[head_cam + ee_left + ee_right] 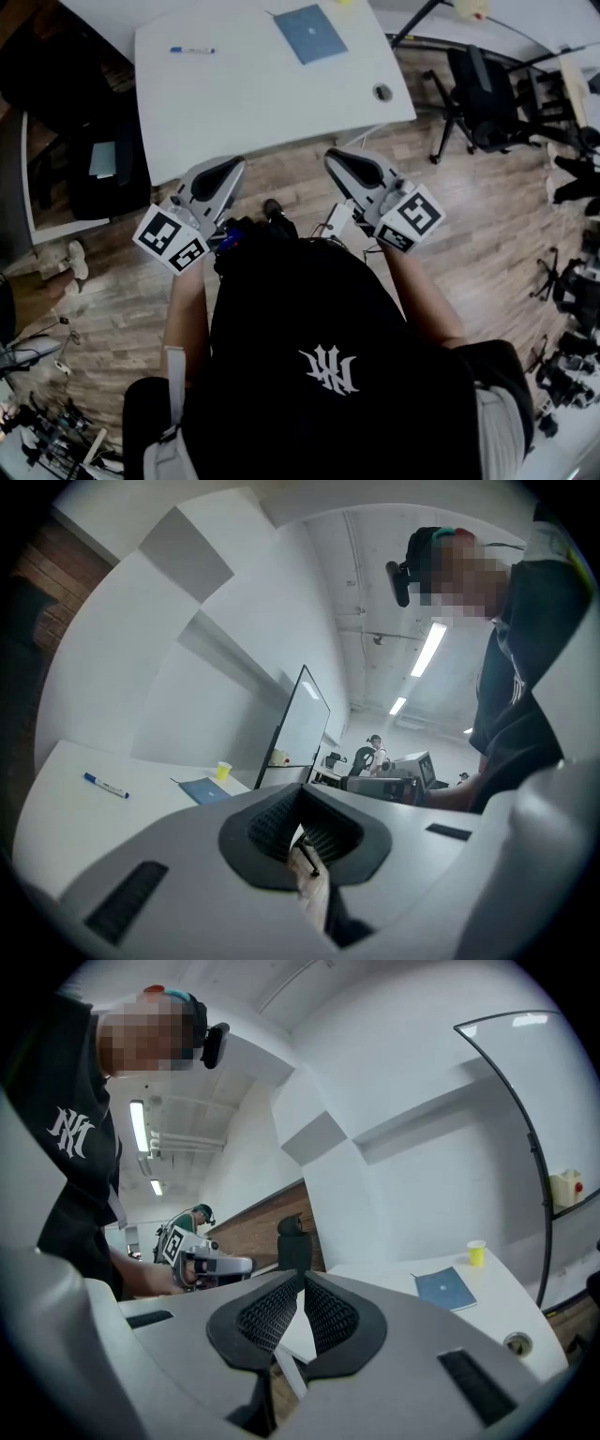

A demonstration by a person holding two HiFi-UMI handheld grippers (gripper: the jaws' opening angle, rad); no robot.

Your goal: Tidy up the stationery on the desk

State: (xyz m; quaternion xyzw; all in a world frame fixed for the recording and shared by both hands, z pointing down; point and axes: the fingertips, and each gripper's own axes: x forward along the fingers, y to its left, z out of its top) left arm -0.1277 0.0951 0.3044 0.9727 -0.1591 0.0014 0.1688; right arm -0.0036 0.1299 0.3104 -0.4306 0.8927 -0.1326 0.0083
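A white desk (244, 103) carries a blue marker pen (192, 50) at its far left and a blue notebook (310, 33) at the far middle. The pen (105, 786) and notebook (206, 791) also show in the left gripper view, with a yellow cup (222, 771) behind them. The right gripper view has the notebook (447, 1288) and the cup (476, 1252). My left gripper (234, 165) and right gripper (333, 157) hang over the wooden floor just short of the desk's near edge. Both the left gripper (300, 792) and the right gripper (302, 1279) are shut, with nothing between their pads.
A cable hole (382, 92) sits near the desk's right front corner. A black office chair (478, 94) stands to the right, and another dark chair (98, 159) at the left. A glass board (302, 726) rises behind the desk. People stand in the background.
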